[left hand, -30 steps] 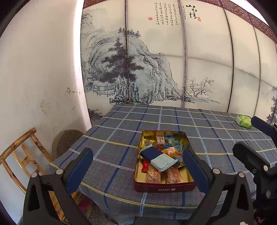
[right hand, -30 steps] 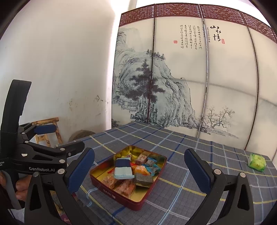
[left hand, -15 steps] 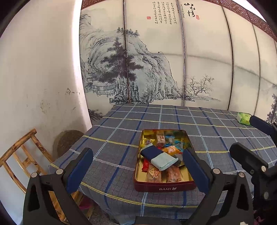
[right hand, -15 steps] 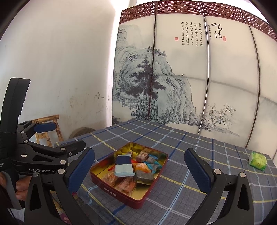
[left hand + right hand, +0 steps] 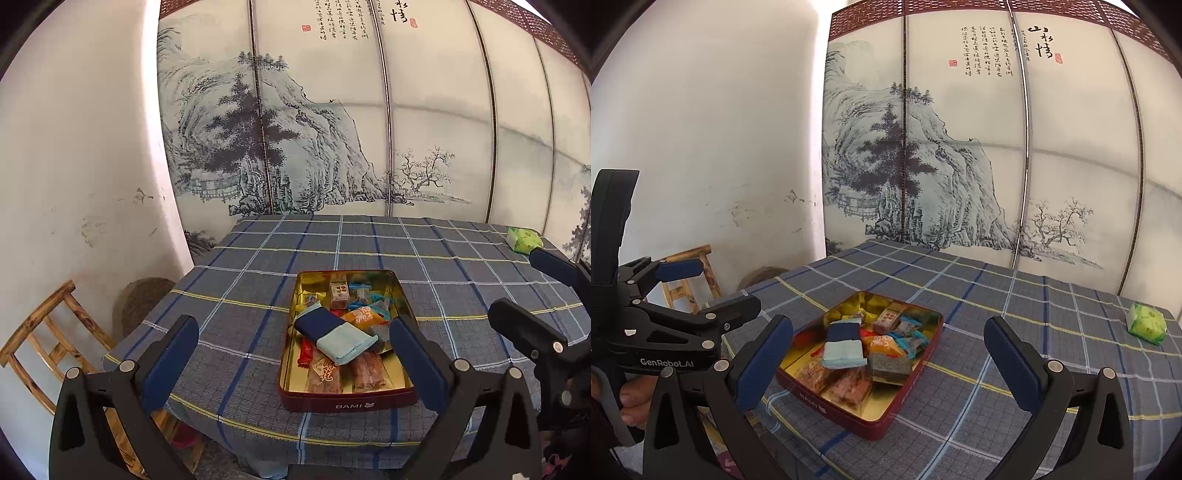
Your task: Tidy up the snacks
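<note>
So both grippers are held wide open with nothing in them, hovering off the near edge of the table [image 5: 258,258], which is covered in a blue plaid cloth. The left gripper [image 5: 295,354] is lined up roughly with the red BAMI tin [image 5: 347,404]; the right gripper [image 5: 888,360] is seen just beside it. The tin is sat near the front edge, packed with wrapped snacks, and a navy and light-blue packet [image 5: 332,334] is laid across the top of the pile. One green snack pack [image 5: 1146,322] is left out on its own, well apart, at the far right corner. A wooden stool [image 5: 44,343] is tucked by the wall.
</note>
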`<state>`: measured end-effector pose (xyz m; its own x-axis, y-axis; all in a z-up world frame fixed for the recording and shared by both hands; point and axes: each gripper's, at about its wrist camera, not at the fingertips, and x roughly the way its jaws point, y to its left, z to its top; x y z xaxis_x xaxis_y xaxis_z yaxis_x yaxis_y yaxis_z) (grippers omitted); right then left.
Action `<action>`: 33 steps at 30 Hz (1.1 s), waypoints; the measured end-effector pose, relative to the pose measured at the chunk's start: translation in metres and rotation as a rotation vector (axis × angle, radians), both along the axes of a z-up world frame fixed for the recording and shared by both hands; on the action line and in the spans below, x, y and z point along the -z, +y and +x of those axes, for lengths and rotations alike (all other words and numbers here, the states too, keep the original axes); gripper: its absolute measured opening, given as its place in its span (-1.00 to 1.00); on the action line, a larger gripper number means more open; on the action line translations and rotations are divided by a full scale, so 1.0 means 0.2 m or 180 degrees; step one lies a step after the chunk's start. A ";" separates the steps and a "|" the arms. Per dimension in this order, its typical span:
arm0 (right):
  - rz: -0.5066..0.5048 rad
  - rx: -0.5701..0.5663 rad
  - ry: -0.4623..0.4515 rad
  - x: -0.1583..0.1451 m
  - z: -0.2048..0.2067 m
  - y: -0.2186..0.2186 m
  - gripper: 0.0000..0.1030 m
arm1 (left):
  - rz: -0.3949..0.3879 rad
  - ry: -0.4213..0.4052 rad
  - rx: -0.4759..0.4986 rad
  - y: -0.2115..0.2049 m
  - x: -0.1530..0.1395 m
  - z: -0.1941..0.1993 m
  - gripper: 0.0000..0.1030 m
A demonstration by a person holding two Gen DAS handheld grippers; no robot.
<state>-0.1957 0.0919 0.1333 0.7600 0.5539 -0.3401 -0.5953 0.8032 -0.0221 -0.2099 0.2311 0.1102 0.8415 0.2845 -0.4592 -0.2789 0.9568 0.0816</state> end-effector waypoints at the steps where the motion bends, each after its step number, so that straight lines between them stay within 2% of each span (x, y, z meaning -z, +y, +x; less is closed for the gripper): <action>1: 0.0005 -0.0001 0.0010 0.00 0.01 -0.01 1.00 | 0.0009 0.0009 0.0000 0.00 0.00 0.01 1.00; 26: 0.0126 -0.0006 0.0291 0.07 0.28 -0.08 0.99 | 0.0228 0.0243 -0.0015 -0.09 0.01 0.29 1.00; 33: 0.0128 0.0099 0.0396 0.12 0.41 -0.21 1.00 | 0.0279 0.0324 0.0004 -0.13 0.02 0.38 1.00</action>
